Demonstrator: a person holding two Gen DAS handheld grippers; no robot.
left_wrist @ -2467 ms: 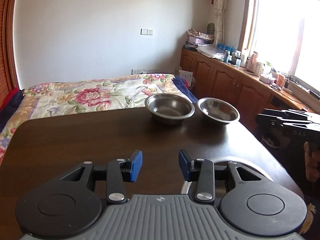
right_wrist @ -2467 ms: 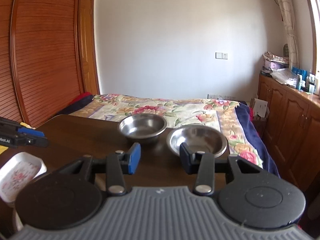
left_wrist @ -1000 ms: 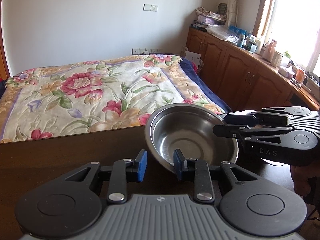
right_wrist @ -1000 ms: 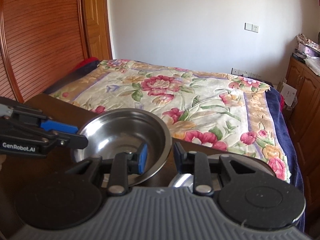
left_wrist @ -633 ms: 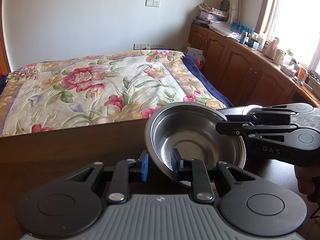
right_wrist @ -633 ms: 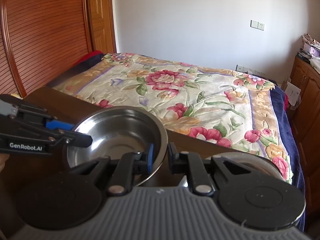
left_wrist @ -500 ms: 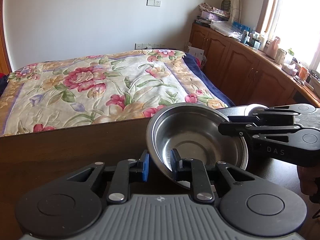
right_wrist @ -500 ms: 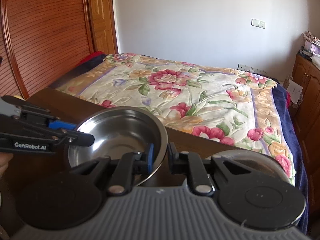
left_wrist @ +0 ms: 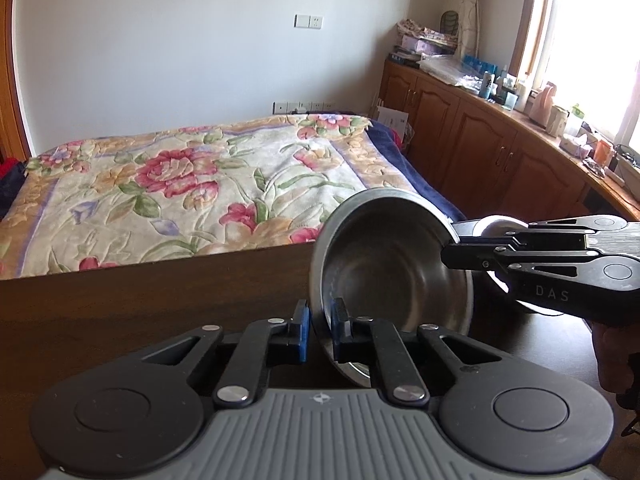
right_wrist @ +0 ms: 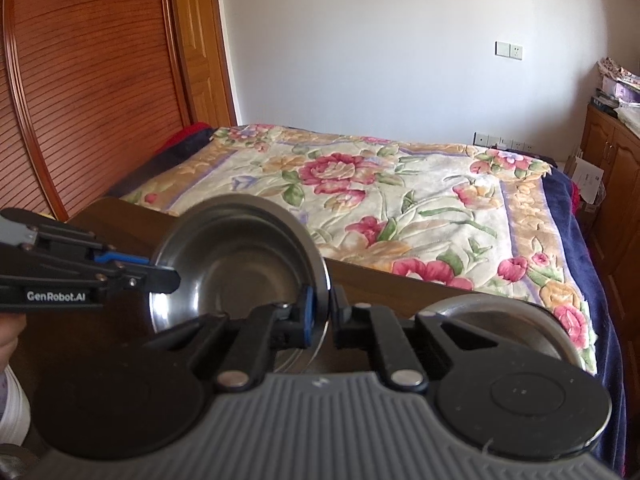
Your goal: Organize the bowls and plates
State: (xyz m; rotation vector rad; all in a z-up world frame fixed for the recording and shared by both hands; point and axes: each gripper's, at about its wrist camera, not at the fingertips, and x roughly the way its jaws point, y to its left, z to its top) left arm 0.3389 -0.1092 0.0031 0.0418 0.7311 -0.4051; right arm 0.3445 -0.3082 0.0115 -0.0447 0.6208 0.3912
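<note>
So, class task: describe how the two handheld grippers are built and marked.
Both are black plastic. The left gripper has a grey ribbed body, two round black discs, silver rivets on its linkage arms and blue finger pads; its side reads "GenRobot.AI". The right gripper looks the same, with "DAS" printed on its side. No sleeves or cables show.

A deep round steel bowl (left_wrist: pixel 394 264) is tilted above the dark wooden counter (left_wrist: pixel 140 304), its rim between the left tongs (left_wrist: pixel 320 330) on one side and the right tongs (right_wrist: pixel 322 312) on the other. A second, shallower steel bowl (right_wrist: pixel 500 314) sits on the counter to its right. The floral-quilted bed (left_wrist: pixel 192 184) lies beyond the counter's far edge.
</note>
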